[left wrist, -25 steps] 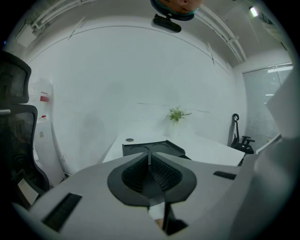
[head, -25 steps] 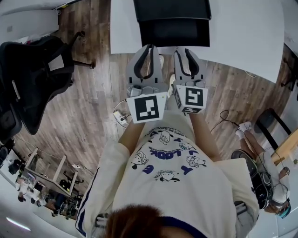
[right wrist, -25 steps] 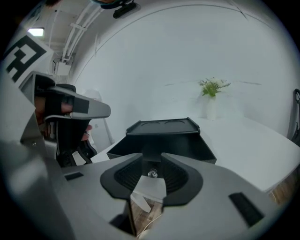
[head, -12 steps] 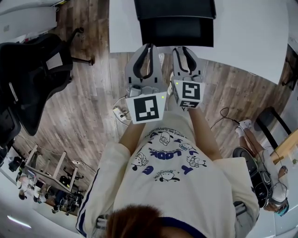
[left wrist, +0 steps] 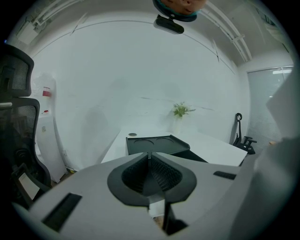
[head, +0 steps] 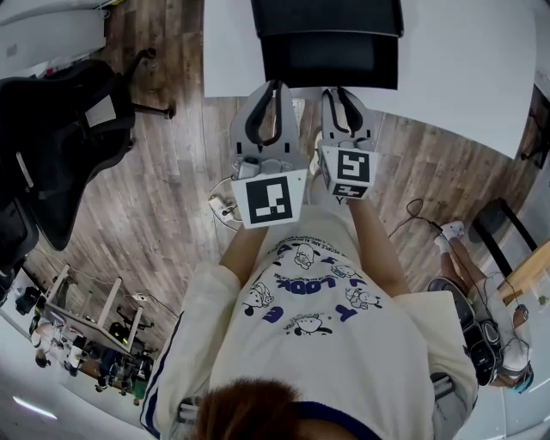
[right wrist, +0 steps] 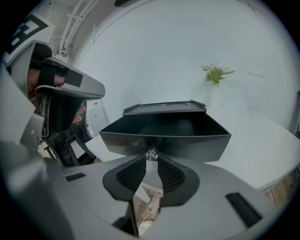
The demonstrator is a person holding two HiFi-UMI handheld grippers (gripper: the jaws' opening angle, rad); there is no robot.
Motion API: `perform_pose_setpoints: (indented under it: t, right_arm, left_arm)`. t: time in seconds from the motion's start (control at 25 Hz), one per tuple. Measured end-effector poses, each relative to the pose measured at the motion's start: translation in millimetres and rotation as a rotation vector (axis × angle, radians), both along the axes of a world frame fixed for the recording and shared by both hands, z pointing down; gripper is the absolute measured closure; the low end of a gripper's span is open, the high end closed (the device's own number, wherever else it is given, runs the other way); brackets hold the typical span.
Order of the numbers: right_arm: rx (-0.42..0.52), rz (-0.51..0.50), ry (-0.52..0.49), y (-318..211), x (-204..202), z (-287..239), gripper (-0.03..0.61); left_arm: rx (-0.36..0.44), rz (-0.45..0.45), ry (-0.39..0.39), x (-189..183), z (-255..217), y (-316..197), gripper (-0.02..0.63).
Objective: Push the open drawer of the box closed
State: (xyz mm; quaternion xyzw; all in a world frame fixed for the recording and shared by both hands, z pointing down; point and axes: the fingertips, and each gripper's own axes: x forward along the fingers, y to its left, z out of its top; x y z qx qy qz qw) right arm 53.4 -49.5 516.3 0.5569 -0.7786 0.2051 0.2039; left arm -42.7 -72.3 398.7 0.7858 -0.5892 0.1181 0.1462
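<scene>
A black box [head: 326, 15] stands on the white table [head: 455, 69], its drawer [head: 331, 62] pulled out toward me. In the right gripper view the open drawer [right wrist: 164, 136] fills the middle, and its small metal knob [right wrist: 151, 153] sits right at the tips of my right gripper [right wrist: 151, 159]. Those jaws are closing, a narrow gap still shows between them, and I see no pad pressing on the knob. My left gripper [left wrist: 150, 155] is shut on nothing, just left of the drawer; the box [left wrist: 157, 143] lies beyond its tips. From above, the left gripper [head: 273, 86] and right gripper [head: 344, 91] reach side by side toward the drawer front.
A black office chair [head: 60, 146] stands on the wooden floor to the left. A power strip [head: 225, 210] with cables lies under the grippers. Another person [head: 494, 318] sits at the far right. A small plant [right wrist: 214, 72] stands on the table behind the box.
The right gripper's fingers have drawn closer together. Both grippers have stayed almost where they were in front of the drawer.
</scene>
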Motion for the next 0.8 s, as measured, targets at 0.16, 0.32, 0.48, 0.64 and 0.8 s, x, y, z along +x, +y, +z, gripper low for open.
perform_pose_setpoints:
  t: [0.16, 0.32, 0.48, 0.64, 0.8]
  right_arm:
    - [-0.008, -0.005, -0.013, -3, -4, 2, 0.489]
    - [-0.012, -0.013, -0.020, -5, -6, 4, 0.492]
    - [-0.005, -0.016, -0.019, -7, -5, 0, 0.492]
    - [-0.004, -0.020, -0.017, -13, -7, -1, 0.492]
    - [0.001, -0.023, -0.019, -24, -7, 1, 0.492]
  left_arm:
    - [-0.006, -0.005, 0.000, -5, 3, -5, 0.588]
    - [-0.006, -0.010, 0.001, -8, 5, -9, 0.588]
    - [-0.003, -0.009, 0.003, -5, 3, -8, 0.588]
    - [-0.002, -0.014, 0.005, -7, 1, -10, 0.588]
    - [-0.001, -0.018, 0.002, -9, 2, -11, 0.588]
